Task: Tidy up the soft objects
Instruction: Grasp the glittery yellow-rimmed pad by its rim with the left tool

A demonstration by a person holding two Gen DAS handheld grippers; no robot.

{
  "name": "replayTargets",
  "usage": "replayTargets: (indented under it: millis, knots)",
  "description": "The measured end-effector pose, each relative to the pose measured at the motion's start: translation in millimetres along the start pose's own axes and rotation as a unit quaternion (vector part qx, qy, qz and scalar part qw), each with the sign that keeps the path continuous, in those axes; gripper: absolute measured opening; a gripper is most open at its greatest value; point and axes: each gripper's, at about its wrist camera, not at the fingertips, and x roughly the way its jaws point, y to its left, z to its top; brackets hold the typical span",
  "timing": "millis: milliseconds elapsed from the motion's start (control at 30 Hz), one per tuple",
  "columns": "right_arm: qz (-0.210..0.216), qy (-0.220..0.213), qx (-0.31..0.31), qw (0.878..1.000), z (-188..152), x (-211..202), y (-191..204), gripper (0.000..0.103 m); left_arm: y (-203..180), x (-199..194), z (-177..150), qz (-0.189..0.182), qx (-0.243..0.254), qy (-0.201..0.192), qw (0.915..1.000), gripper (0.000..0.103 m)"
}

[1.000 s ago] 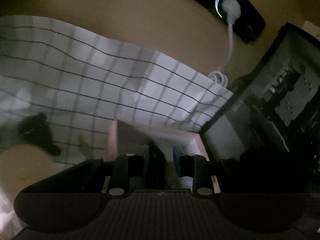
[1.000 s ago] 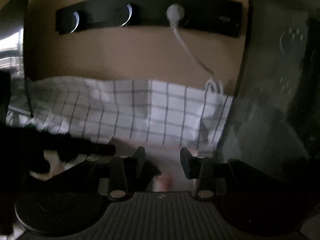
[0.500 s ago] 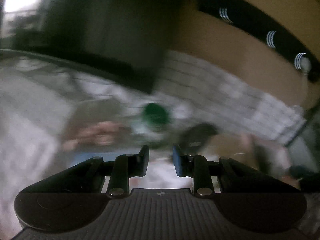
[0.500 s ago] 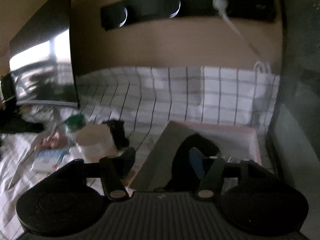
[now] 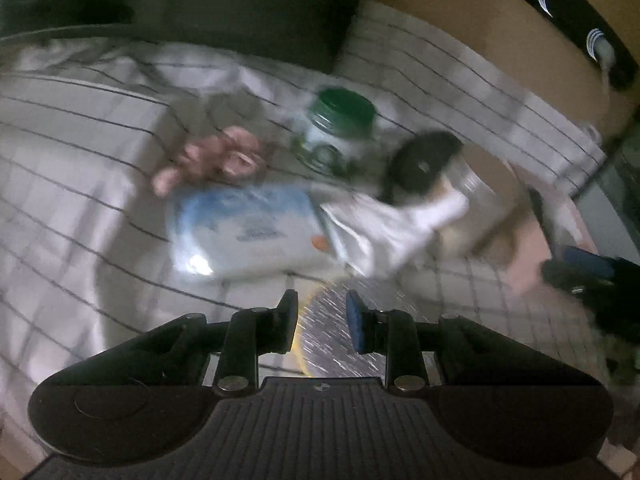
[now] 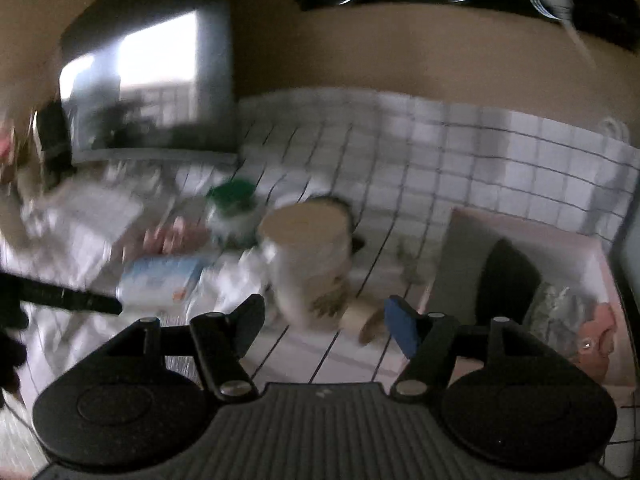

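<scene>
on the checked cloth (image 6: 460,168), left to right: a pink soft toy (image 5: 216,156), a blue wipes pack (image 5: 244,232) and white cloth (image 5: 392,224) still wait. left gripper (image 5: 322,314) narrow, empty; right gripper (image 6: 324,314) opening, empty. the pink box (image 6: 520,232) already holds some soft items.

blurred print on blue packet (image 5: 244,232), nothing legible
</scene>
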Motion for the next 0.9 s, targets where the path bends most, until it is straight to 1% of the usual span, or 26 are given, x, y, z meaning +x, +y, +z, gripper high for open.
replayTargets:
  millis: [67,133,200,233,300,333,433,500,600,633,700,767,833,867,900]
  knots:
    - [0.006,0.017,-0.02,1.0,-8.6,2.2,12.6,0.067,-5.7,3.2,-4.1,-0.02,0.016,0.01,0.9996,0.029]
    - [0.008,0.026,-0.043,0.999,-16.7,3.0,24.7,0.067,-13.1,4.4,-7.7,-0.03,0.035,0.023,0.9987,0.029]
    - [0.003,0.035,-0.064,0.997,-21.1,6.8,34.4,0.067,-17.0,3.4,-11.5,-0.028,0.046,0.034,0.998,0.029]
    - [-0.001,0.041,-0.071,0.997,-23.3,9.3,38.3,0.067,-17.5,1.9,-13.1,-0.017,0.047,0.035,0.9981,0.03]
    - [-0.007,0.049,-0.069,0.996,-25.4,11.0,40.6,0.067,-14.6,-1.5,-15.3,0.007,0.04,0.026,0.9988,0.03]
    - [-0.008,0.053,-0.063,0.997,-25.8,12.4,40.8,0.067,-14.5,-3.4,-16.7,0.004,0.038,0.023,0.999,0.03]
    - [-0.003,0.057,-0.042,0.997,-25.7,15.4,40.6,0.067,-19.2,-0.2,-19.3,-0.022,0.042,0.026,0.9985,0.03]
    - [-0.002,0.061,-0.044,0.997,-26.3,20.3,42.2,0.067,-25.0,5.6,-21.0,-0.024,0.05,0.037,0.9978,0.03]
    - [0.005,0.073,-0.049,0.996,-28.4,28.9,42.8,0.067,-30.4,17.9,-26.9,-0.03,0.057,0.067,0.9956,0.03]
    - [0.006,0.078,-0.05,0.996,-29.4,32.8,41.7,0.067,-32.9,20.7,-29.7,-0.029,0.063,0.072,0.995,0.031]
    - [0.0,0.082,-0.053,0.995,-31.4,37.0,38.2,0.067,-39.2,21.4,-32.5,-0.025,0.08,0.067,0.9942,0.034]
    - [-0.005,0.085,-0.05,0.995,-33.0,36.8,32.8,0.067,-44.9,22.5,-32.8,-0.024,0.094,0.071,0.9928,0.041]
    - [-0.008,0.088,-0.042,0.995,-36.0,35.0,25.3,0.067,-52.0,24.9,-31.7,-0.024,0.108,0.077,0.9909,0.051]
    - [-0.011,0.092,-0.038,0.995,-38.0,34.5,21.2,0.067,-54.7,26.3,-31.5,-0.024,0.113,0.08,0.9901,0.054]
    - [-0.013,0.097,-0.031,0.995,-39.9,34.4,17.3,0.067,-58.3,27.1,-31.4,-0.025,0.115,0.083,0.9895,0.062]
